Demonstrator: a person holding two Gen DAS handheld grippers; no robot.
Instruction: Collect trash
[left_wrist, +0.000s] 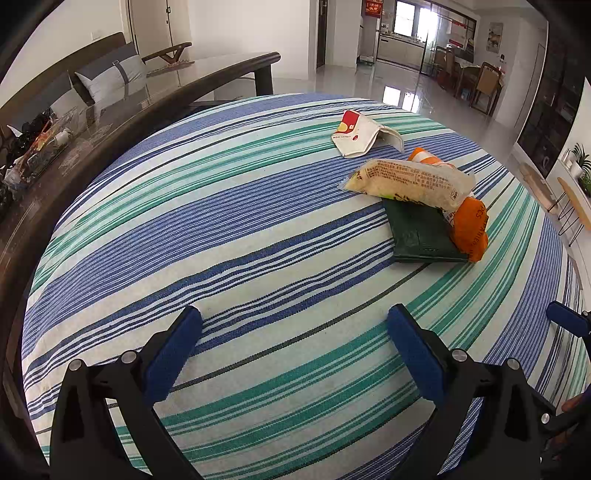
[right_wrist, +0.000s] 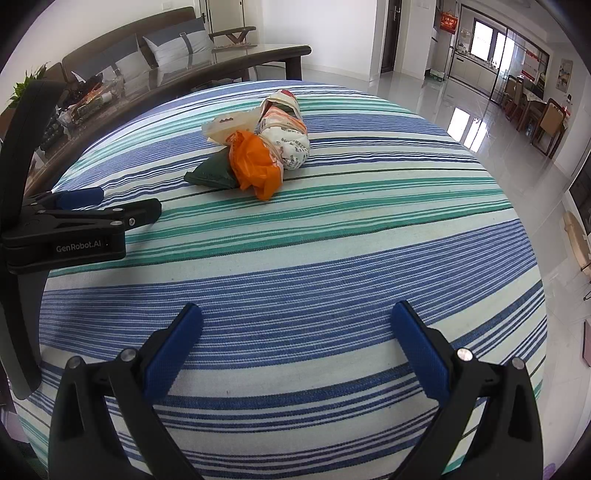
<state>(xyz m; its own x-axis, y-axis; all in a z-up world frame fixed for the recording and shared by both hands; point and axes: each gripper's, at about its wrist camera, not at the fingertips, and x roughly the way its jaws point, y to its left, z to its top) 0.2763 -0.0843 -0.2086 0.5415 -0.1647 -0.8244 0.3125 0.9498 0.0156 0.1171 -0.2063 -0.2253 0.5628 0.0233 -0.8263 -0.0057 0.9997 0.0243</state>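
Both hand-held grippers (left_wrist: 294, 321) (right_wrist: 297, 317) wide apart, empty

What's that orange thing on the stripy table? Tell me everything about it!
The orange wrapper is crinkly thin plastic, bright orange with some white print, crumpled and lying in the trash pile on the striped cloth. It leans on a dark green packet and touches a white printed bag. Neither gripper touches it.

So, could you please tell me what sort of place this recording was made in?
Most likely a home living room: a sofa with cushions behind a glass-topped coffee table, a dining area with wooden chairs beyond, and snack wrappers on a striped tablecloth.
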